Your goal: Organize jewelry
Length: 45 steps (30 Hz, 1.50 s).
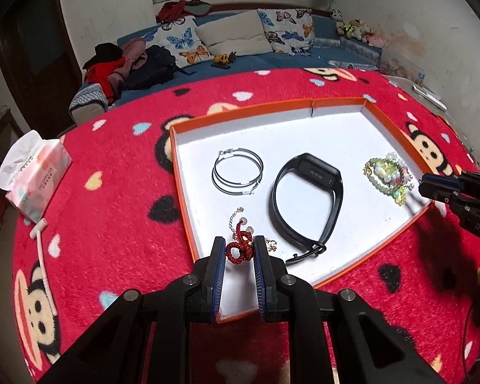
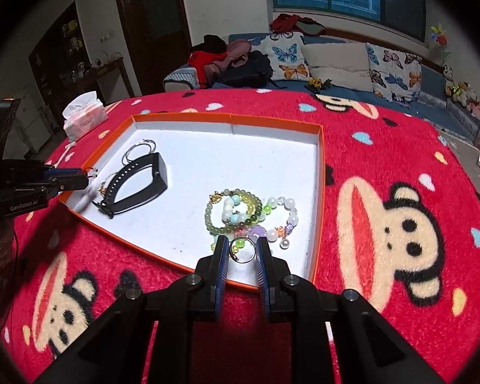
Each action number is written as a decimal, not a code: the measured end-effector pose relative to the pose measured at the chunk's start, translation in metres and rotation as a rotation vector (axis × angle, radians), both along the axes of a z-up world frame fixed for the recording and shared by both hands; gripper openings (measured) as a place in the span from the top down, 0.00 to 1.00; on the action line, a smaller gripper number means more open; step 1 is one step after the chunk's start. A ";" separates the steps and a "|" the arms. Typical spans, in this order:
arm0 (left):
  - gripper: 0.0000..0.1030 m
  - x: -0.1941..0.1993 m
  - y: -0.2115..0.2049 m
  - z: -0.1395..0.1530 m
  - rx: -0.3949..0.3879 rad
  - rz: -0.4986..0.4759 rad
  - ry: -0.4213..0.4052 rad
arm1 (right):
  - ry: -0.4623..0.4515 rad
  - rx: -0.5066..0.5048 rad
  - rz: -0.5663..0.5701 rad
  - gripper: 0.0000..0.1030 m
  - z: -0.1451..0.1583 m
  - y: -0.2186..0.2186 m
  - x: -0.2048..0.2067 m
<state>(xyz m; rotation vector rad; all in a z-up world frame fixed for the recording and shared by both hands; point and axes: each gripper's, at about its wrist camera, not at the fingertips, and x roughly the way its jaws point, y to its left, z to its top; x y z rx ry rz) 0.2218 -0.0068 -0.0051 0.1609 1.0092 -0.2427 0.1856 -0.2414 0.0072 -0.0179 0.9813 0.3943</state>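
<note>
The left gripper (image 1: 239, 245) is holding its 2 fingers (image 1: 218, 256) narrowly apart on either side of a red braided cord bracelet (image 1: 238, 249), which is sitting between the blue pads at the near left corner of the orange tray (image 1: 336, 101); whether the pads are actually pressing the cord cannot be told. A thin gold chain with pale beads (image 1: 240, 220) is trailing from the cord onto the white tray floor. The right gripper (image 2: 242, 249) is keeping its fingers (image 2: 221, 256) similarly narrow around a small ring (image 2: 244, 251) lying at the tray's near edge, contact again unclear. Just beyond the ring, a heap of green, white and clear bead bracelets (image 2: 246, 211) is resting near the tray's right wall. A black smart band (image 1: 307, 201) is lying on its side in the middle of the tray, and 2 thin hoop bangles (image 1: 238, 172) are overlapping beside it, toward the far left. The tray is sitting on a desk covered by a red monkey-print blanket (image 2: 384, 166), with a tissue pack (image 1: 35, 179) standing well apart at the left edge.
</note>
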 end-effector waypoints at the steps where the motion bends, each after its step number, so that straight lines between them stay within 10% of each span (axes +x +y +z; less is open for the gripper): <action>1: 0.82 0.001 0.000 -0.002 0.003 0.001 0.003 | 0.006 0.000 -0.002 0.81 -0.002 -0.001 0.001; 29: 0.53 -0.022 -0.003 0.011 0.012 0.023 -0.027 | 0.024 0.014 -0.021 0.78 0.003 -0.004 -0.002; 45: 0.38 -0.082 -0.008 0.035 -0.043 0.088 -0.095 | -0.006 0.040 -0.041 0.59 0.020 0.004 -0.034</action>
